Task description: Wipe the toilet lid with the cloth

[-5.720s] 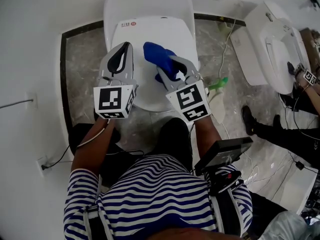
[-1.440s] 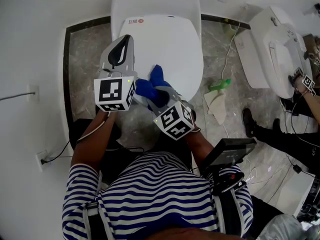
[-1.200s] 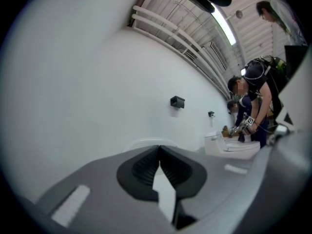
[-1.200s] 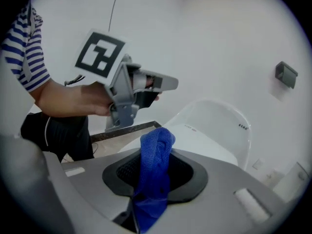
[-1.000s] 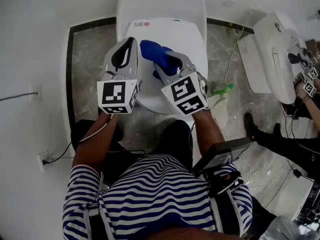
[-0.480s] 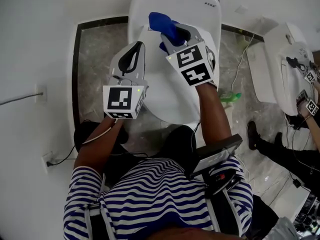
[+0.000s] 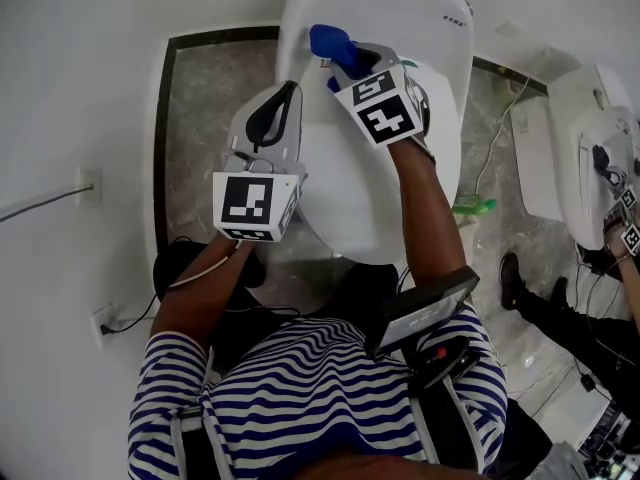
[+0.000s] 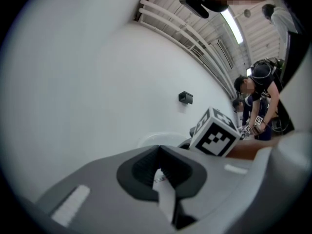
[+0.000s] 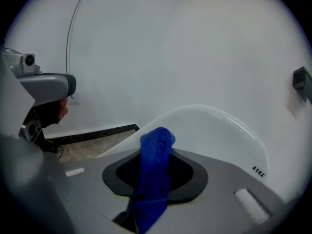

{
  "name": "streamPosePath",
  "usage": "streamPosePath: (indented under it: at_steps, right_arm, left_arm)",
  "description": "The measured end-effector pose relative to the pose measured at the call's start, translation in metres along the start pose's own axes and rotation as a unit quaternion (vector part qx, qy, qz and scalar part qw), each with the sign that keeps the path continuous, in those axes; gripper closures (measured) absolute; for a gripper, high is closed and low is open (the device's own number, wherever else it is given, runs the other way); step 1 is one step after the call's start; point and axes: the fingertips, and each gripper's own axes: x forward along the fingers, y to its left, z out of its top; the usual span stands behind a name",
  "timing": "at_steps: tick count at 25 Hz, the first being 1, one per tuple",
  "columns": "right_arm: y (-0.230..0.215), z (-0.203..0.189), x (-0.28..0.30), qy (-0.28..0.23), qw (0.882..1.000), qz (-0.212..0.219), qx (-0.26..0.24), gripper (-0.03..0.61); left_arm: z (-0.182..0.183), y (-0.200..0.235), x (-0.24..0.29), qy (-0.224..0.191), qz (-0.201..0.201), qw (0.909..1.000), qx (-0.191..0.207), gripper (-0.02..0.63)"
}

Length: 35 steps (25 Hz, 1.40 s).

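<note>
Right arm: stretched forward across the white toilet lid [image 7: 365,193], forearm over the lid's right half, carrying the right gripper [image 7: 348,60] to the far end of the lid by the tank [image 7: 400,8].
Right gripper grip: jaws clamped on the blue cloth [image 7: 330,43], which bunches up between them and pokes out beyond the tips.
Cloth place: over the far end of the lid, just in front of the tank; whether it presses on the surface cannot be told.
Left arm: bent and held nearer, with the left gripper [image 7: 289,94] at the lid's left edge, pointing away from the person.
Left gripper grip: jaws closed together, with nothing between them.
Head view only: the striped shirt [image 7: 300,388], a second toilet [image 7: 575,153] and a green bottle [image 7: 475,206] on the marble floor to the right.
Left gripper view only: the right gripper's marker cube [image 8: 214,133] ahead, and another person [image 8: 258,101] standing far right.
Right gripper view only: the cloth [image 9: 155,165] hanging down through the closed jaws, the tank's curved top [image 9: 214,123] behind.
</note>
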Motion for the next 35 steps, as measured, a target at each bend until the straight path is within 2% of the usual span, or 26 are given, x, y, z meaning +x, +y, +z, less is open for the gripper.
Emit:
streamPosePath:
  at_steps: [7, 17, 35]
  right_arm:
    - [0.008, -0.017, 0.033, 0.044, 0.999, 0.025, 0.001, 0.462]
    - [0.017, -0.026, 0.048, 0.080, 0.996, 0.049, -0.004, 0.462]
    - [0.086, -0.033, -0.002, 0.073, 0.992, 0.093, -0.039, 0.462]
  left_arm:
    - [-0.005, 0.012, 0.004, 0.005, 0.009, 0.9999, -0.004, 0.612]
    - [-0.006, 0.017, 0.008, 0.007, 0.009, 0.9999, -0.008, 0.612]
    - [0.005, 0.002, -0.006, -0.004, 0.011, 0.9999, -0.002, 0.612]
